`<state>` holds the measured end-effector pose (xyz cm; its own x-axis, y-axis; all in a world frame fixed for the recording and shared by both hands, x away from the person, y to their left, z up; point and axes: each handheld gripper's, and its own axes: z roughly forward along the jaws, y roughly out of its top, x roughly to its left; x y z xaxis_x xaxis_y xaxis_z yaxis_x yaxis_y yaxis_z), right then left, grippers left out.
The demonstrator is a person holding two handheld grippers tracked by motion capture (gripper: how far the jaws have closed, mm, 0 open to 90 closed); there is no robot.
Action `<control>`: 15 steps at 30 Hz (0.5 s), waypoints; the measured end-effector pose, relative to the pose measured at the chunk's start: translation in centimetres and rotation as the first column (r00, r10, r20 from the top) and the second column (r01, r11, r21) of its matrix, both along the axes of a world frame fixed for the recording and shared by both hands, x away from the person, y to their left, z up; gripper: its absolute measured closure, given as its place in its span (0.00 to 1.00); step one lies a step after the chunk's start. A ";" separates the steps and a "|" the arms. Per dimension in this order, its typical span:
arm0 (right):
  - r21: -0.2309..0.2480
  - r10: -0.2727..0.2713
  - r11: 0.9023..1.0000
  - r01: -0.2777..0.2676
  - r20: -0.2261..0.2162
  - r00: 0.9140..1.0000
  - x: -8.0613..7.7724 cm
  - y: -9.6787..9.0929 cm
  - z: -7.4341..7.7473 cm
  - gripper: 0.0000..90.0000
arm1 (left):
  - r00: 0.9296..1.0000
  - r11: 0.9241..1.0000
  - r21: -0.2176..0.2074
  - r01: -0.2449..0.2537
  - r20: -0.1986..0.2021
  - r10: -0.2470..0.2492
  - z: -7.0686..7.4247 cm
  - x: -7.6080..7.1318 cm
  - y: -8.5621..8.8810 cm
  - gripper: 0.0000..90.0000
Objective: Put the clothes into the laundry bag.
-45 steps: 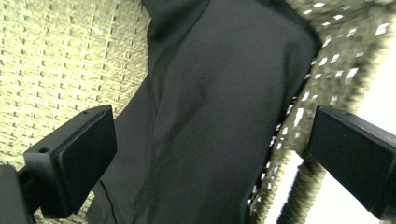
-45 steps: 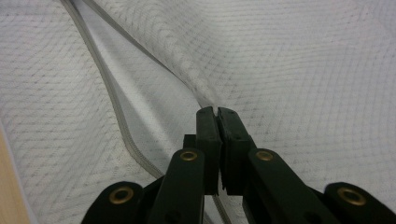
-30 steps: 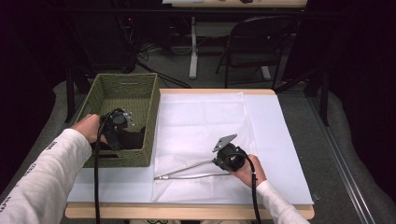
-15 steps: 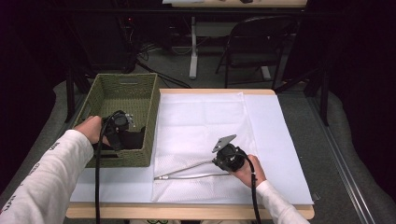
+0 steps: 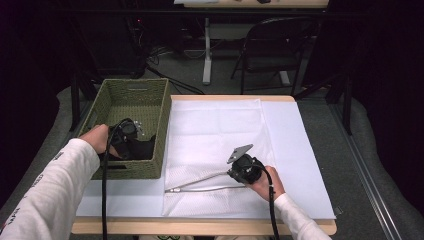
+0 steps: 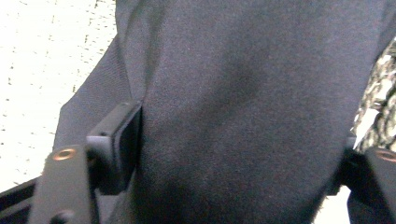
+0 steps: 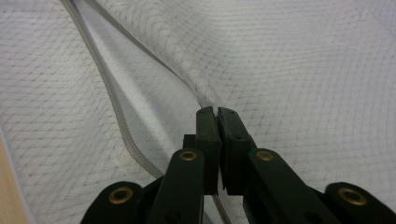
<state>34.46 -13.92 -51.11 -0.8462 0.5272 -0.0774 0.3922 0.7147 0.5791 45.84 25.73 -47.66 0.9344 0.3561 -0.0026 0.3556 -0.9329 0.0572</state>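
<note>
The counter point(image 5: 310, 150) carries a white mesh laundry bag point(image 5: 215, 135) spread flat over its middle, its zippered opening point(image 5: 200, 181) lifted along the edge at 6 o'clock. At 9 o'clock of the bag stands a green woven basket point(image 5: 162, 115), touching the bag's side. Inside the basket lies a black garment point(image 6: 243, 93). The left gripper point(image 5: 131, 134) reaches into the basket, its jaws spread wide around a thick fold of that garment. The right gripper point(image 7: 217, 116), at 5 o'clock on the bag, has its jaws pressed together on the zipper edge.
</note>
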 end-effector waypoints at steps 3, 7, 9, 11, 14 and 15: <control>0.000 -0.002 1.000 0.002 0.000 1.000 0.0 0.0 0.0 0.98 | 1.000 1.000 0.019 -0.007 0.008 0.007 -0.4 -0.2 -0.2 0.38; 0.003 -0.008 1.000 0.008 -0.004 1.000 -0.1 0.0 0.0 0.98 | 1.000 0.999 0.038 -0.009 0.020 0.009 -0.3 -0.2 -0.3 0.53; 0.003 -0.008 1.000 0.008 -0.003 1.000 -0.1 0.0 0.0 0.98 | 0.999 0.999 0.040 0.001 0.037 -0.003 -0.3 -0.2 -0.3 0.59; 0.005 -0.007 1.000 0.007 -0.003 1.000 -0.1 0.0 0.0 0.98 | 0.999 0.999 0.041 0.005 0.052 -0.007 -0.2 -0.3 -0.3 0.62; 0.006 -0.005 1.000 0.005 0.000 1.000 0.0 0.0 0.0 0.98 | 0.998 1.000 0.029 0.008 0.066 -0.010 -0.1 -0.3 0.0 0.65; 0.007 -0.008 1.000 0.008 -0.001 1.000 -0.1 0.0 0.0 0.98 | 0.998 1.000 0.026 0.012 0.067 -0.013 0.0 -0.4 0.0 0.66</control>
